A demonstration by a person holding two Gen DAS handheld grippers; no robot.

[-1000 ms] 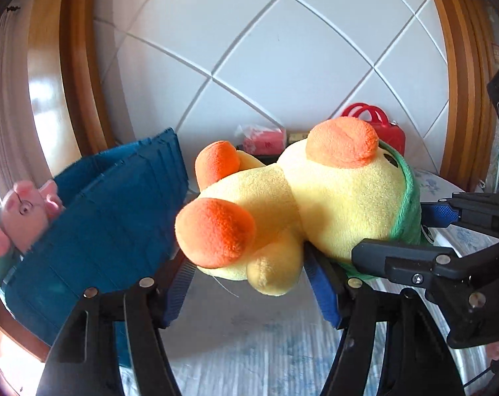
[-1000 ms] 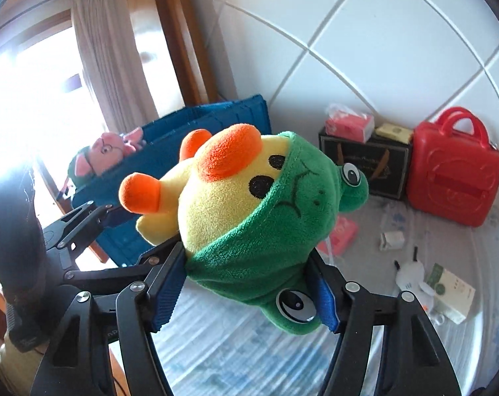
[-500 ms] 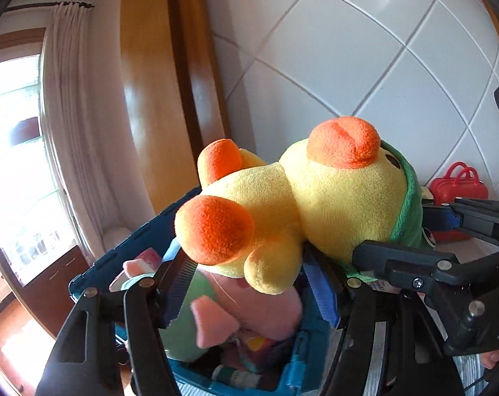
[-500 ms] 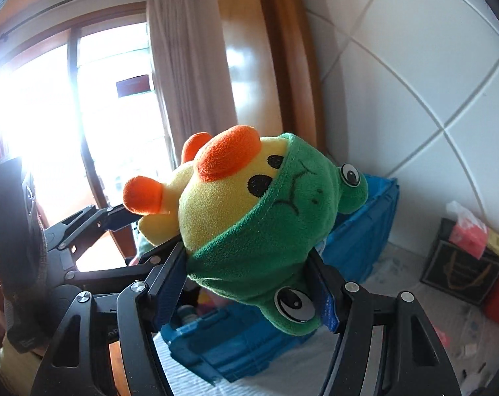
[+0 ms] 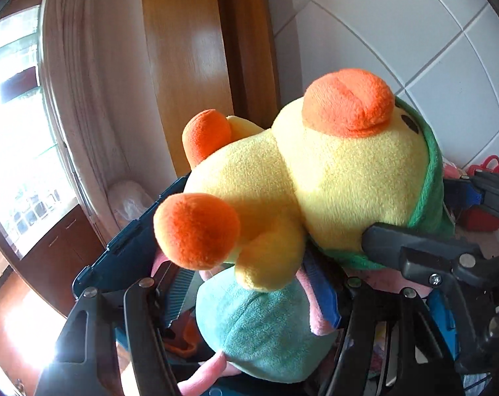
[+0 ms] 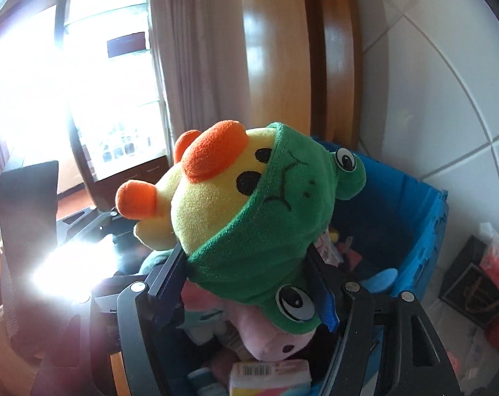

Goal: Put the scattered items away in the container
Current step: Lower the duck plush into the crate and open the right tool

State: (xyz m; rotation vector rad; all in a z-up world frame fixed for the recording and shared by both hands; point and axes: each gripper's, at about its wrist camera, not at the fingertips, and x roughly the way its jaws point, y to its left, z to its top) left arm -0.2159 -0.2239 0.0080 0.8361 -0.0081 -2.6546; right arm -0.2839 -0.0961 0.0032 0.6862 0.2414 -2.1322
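Observation:
A yellow duck plush with orange feet and a green frog hood hangs in the air between both grippers. My left gripper is shut on its lower body. The right gripper is shut on the hooded head, and one of its fingers shows at the right of the left wrist view. Directly below stands the blue crate, its rim also seen in the left wrist view. Inside lies a pink pig plush in teal clothing, among several small items.
A curtain and a bright window are behind the crate, beside a wooden door frame and a white tiled wall. A black box with a pink tissue pack sits right of the crate. A red case stands further back.
Both grippers have carried the duck plush sideways from over the bedspread to above the blue crate. The crate's contents now lie right under it. Both grips are unchanged.

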